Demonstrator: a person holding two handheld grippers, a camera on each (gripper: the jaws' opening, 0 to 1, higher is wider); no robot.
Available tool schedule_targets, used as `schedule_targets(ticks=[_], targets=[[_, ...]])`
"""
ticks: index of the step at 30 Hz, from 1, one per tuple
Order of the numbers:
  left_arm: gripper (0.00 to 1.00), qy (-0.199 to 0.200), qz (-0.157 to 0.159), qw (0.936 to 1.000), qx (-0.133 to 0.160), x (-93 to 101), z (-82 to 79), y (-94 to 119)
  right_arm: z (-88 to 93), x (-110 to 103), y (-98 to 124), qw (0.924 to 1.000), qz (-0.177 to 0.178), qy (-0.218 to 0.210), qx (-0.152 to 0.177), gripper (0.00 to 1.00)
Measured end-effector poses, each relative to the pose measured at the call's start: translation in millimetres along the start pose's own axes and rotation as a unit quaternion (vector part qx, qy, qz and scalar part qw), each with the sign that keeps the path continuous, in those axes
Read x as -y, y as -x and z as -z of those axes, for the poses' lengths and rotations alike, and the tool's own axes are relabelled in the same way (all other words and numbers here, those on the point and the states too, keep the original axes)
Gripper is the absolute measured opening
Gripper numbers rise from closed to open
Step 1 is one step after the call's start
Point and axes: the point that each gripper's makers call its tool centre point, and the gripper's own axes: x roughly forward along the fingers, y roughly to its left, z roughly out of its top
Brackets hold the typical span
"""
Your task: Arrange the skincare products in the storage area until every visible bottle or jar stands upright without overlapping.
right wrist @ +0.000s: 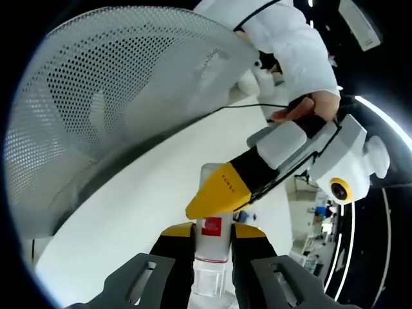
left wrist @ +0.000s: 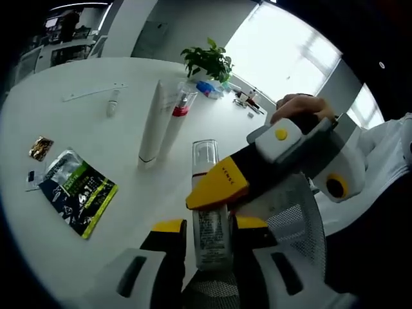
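In the left gripper view, a clear bottle [left wrist: 209, 212] with a red band stands between the two yellow-tipped jaws of the left gripper [left wrist: 209, 226] at the bottom middle of the frame, and the jaws sit close on its sides, holding it. The right gripper [left wrist: 222, 187] comes in from the right, with a hand [left wrist: 302, 106] behind it, and its yellow tip lies across the bottle's middle. In the right gripper view, the same bottle [right wrist: 212, 241] sits between the right gripper's [right wrist: 212, 233] own jaws at the bottom middle, squeezed on both sides. The left gripper [right wrist: 222, 193] reaches in from the right, and its tip touches the bottle's top end. On the white table [left wrist: 96, 122], in the upper middle of the left gripper view, two long white tubes [left wrist: 154, 122] lie side by side, one with a red band. A dark and green packet [left wrist: 80, 190] lies at the left, with a small gold packet [left wrist: 40, 148] above it. A green plant [left wrist: 209, 61] stands at the far edge. A mesh basket [right wrist: 122, 96] covers the upper left of the right gripper view; it may be the storage area, but it is too blurry to be sure.
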Motion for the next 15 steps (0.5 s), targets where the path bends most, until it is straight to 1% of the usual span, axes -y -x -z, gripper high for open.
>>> schedule_targets(ticks=[2,4,5,11,13,15], targets=[[0.18,0.000,0.001,1.0000,-0.006,0.5,2.0,-1.6,0.1,0.8,-1.2,1.0000,0.000,0.005,-0.001,0.13],[0.19,0.000,-0.003,1.0000,-0.009,-1.0,3.0,-1.1,0.4,0.6,-1.9,1.0000,-0.001,0.007,-0.004,0.13],[0.19,0.003,-0.003,1.0000,-0.009,-4.0,2.9,0.0,0.6,0.8,-2.1,1.0000,-0.001,0.008,-0.004,0.13],[0.19,0.001,-0.003,0.9999,-0.010,-5.8,3.3,0.3,1.3,0.5,-3.6,0.9999,-0.003,0.015,-0.005,0.13],[0.18,0.002,-0.007,0.9999,-0.011,-8.0,3.6,0.2,1.7,0.1,-4.5,0.9999,-0.005,0.014,-0.005,0.13],[0.18,0.004,-0.011,0.9999,-0.006,-8.0,2.8,0.1,2.9,-0.5,-5.5,0.9999,-0.005,0.012,-0.007,0.13]])
